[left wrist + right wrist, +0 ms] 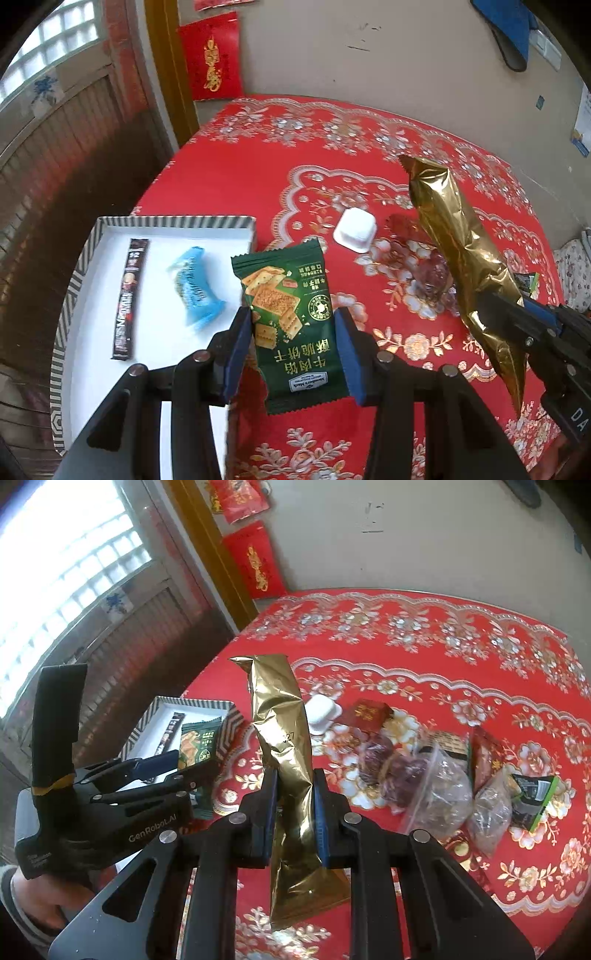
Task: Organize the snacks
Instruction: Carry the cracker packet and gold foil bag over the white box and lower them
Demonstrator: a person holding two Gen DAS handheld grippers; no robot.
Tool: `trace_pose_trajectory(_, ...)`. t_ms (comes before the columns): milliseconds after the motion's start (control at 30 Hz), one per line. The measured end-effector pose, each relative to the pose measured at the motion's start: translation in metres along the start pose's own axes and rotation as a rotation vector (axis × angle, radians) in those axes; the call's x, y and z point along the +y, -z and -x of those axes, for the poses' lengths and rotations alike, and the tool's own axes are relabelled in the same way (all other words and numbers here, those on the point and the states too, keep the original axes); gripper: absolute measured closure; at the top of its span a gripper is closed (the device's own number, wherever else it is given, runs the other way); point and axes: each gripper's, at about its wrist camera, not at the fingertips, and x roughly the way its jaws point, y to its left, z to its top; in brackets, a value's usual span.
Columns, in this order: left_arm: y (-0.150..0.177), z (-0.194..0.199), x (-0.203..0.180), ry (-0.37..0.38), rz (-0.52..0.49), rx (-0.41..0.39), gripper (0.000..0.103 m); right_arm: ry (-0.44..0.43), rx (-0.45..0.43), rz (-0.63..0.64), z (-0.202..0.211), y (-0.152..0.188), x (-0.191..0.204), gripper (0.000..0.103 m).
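Observation:
My left gripper [291, 325] is shut on a green biscuit packet [291, 314] and holds it above the table, just right of the striped white tray [92, 236]. The tray holds a dark coffee stick [131, 295] and a blue wrapped snack [194, 286]. My right gripper [294, 786] is shut on a long gold foil packet [282, 720], lifted over the red tablecloth. The gold packet [461, 251] and right gripper [517, 325] show at the right of the left wrist view. The left gripper [173, 766] with the green packet [195, 746] shows at the left of the right wrist view.
A white jelly cup [355, 229] sits mid-table. Several loose snacks lie to the right: a red packet [369, 710], dark round wrapped sweets [376, 757], clear bags [443, 794] and a green-edged packet [533, 797]. The wall and a wooden door frame stand behind the table.

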Motion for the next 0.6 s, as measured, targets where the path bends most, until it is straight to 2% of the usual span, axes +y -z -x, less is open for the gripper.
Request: trace_pose_trajectory(600, 0.006, 0.005, 0.072, -0.058, 0.083, -0.012, 0.055, -0.065, 0.036, 0.073, -0.031, -0.013, 0.07, 0.086)
